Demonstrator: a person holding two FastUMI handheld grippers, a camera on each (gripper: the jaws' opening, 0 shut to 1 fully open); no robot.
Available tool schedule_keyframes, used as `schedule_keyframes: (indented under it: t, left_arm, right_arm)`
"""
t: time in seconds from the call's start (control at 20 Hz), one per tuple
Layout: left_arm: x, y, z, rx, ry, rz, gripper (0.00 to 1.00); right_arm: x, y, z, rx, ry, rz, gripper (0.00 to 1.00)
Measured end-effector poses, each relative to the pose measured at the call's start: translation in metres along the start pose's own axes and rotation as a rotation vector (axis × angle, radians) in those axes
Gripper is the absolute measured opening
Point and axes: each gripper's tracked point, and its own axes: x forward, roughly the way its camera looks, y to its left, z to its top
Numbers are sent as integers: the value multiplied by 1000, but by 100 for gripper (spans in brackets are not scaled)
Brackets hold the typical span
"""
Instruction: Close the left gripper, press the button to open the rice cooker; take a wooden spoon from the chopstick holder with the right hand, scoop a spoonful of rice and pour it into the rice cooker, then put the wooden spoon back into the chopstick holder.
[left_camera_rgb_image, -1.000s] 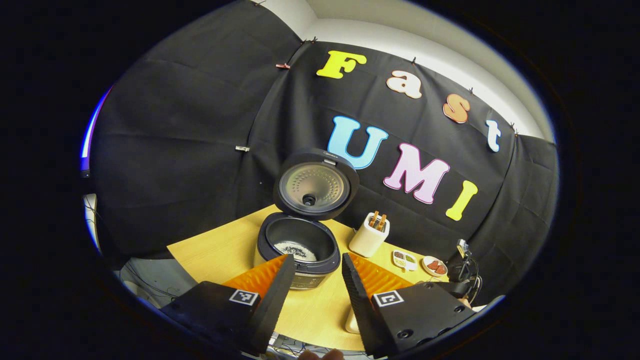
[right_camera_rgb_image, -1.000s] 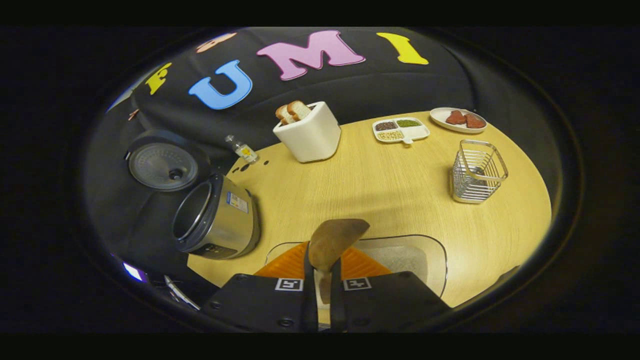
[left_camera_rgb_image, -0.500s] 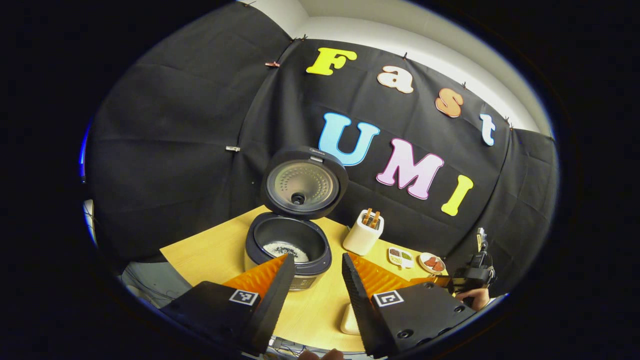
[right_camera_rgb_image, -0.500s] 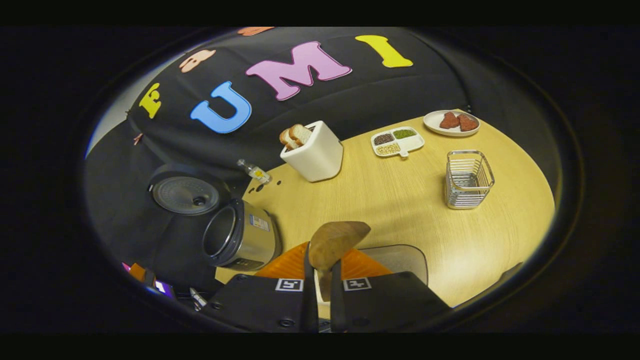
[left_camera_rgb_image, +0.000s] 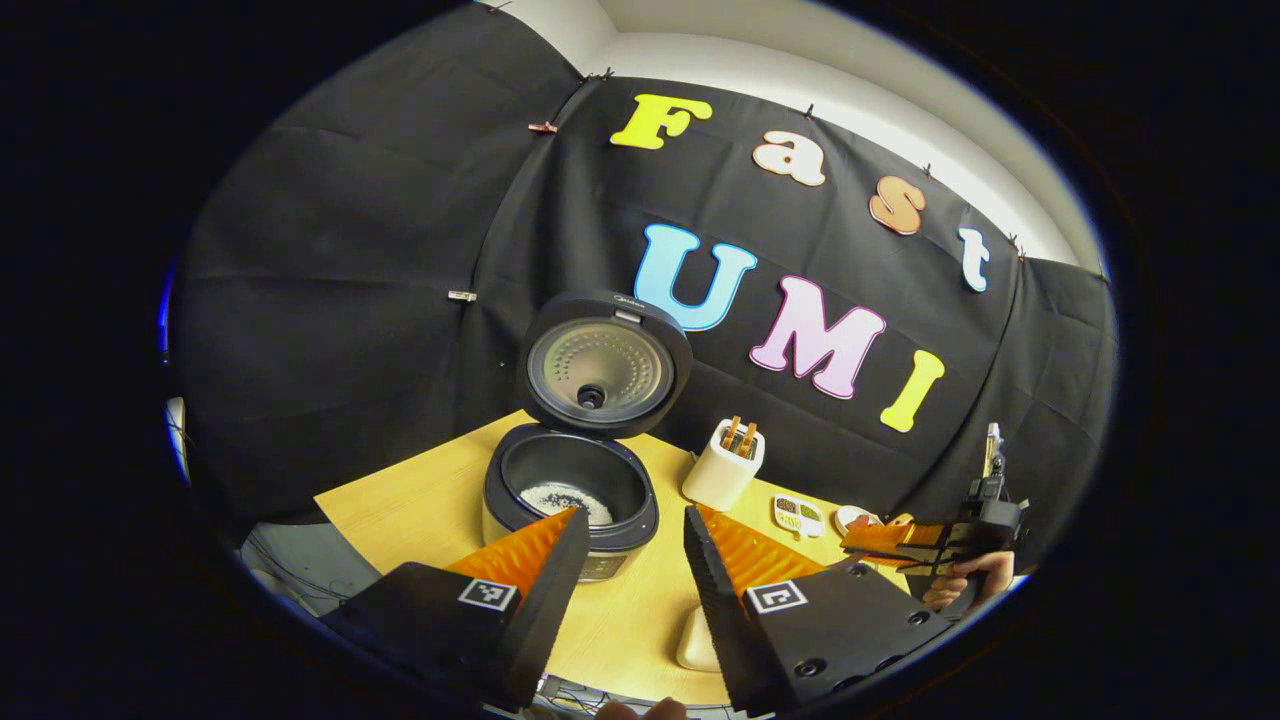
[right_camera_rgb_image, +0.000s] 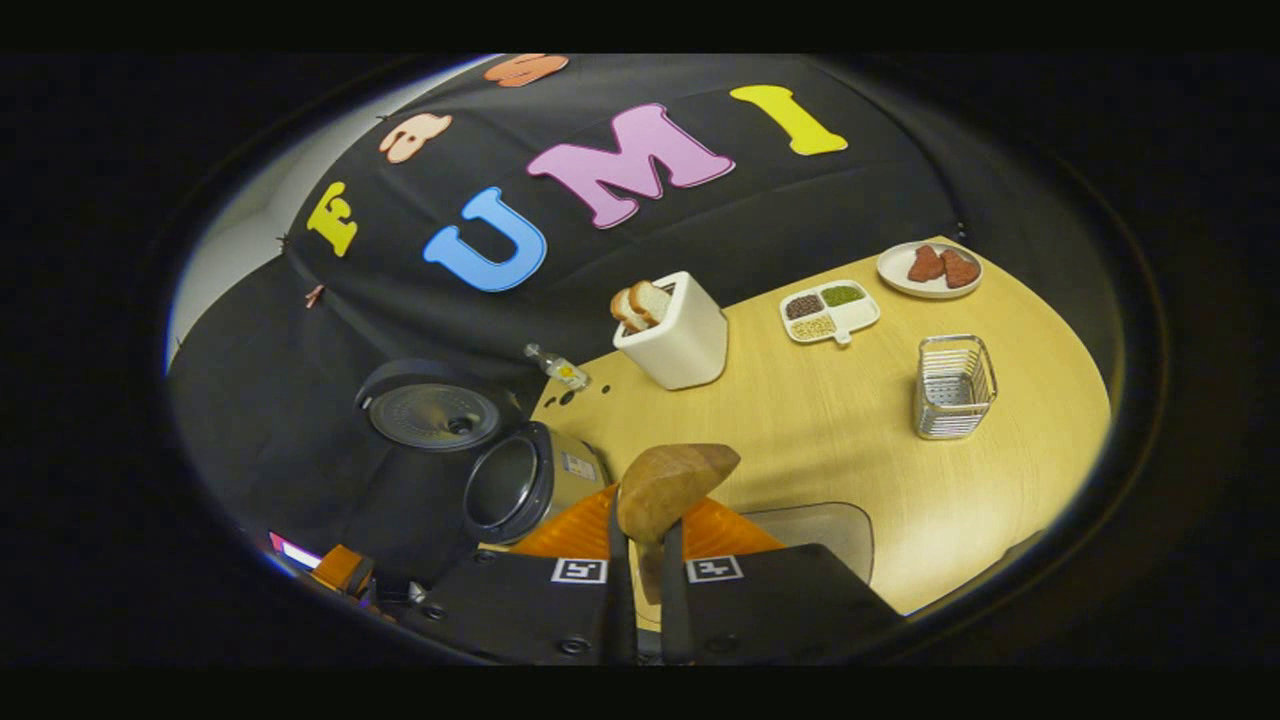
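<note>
Rising from the rice tray (right_camera_rgb_image: 845, 520), the right gripper (right_camera_rgb_image: 640, 560) clamps the wooden spoon (right_camera_rgb_image: 670, 485) (rice already in the rice cooker (left_camera_rgb_image: 570, 490)); the left gripper (left_camera_rgb_image: 630, 590) idles open, so returning the spoon to the chopstick holder (right_camera_rgb_image: 952, 388) likely remains.

black rice cooker (left_camera_rgb_image: 570, 490) with silver side, pale wood table (right_camera_rgb_image: 850, 430), white holder (right_camera_rgb_image: 680, 335), brown wooden spoon (right_camera_rgb_image: 670, 485).

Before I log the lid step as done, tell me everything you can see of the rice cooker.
The rice cooker stands open on the wooden table, in front of the black cloth wall. Its round dark lid is swung up behind the body, showing a silvery, dimpled inner plate with a dark vent near its centre. The dark inner pot holds a small patch of white rice on its bottom. In the right gripper view the body's side looks like brushed metal with a small label. No gripper touches it.
</note>
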Motion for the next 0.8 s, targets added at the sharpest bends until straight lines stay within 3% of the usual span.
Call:
schedule_keyframes:
  t: [0.15, 0.2, 0.5, 0.55, 0.7, 0.8]
  left_arm:
    - [-3, 10, 4, 1, -8, 13, 69]
    - [-5, 15, 6, 0, -11, 18, 69]
    - [-13, 45, 10, -13, -26, 47, 69]
    - [-15, 51, 11, -16, -28, 53, 69]
    - [-20, 67, 15, -21, -39, 69, 69]
    - [-22, 74, 14, -32, -42, 73, 69]
  right_arm:
    - [5, 34, 6, -15, -5, 50, 10]
    - [9, 45, 7, -15, -5, 65, 14]
    - [54, 126, 10, -17, -3, 149, 14]
    - [61, 138, 11, -23, -8, 156, 10]
    - [83, 177, 9, -61, -11, 186, 19]
    - [103, 196, 6, -87, -18, 186, 9]
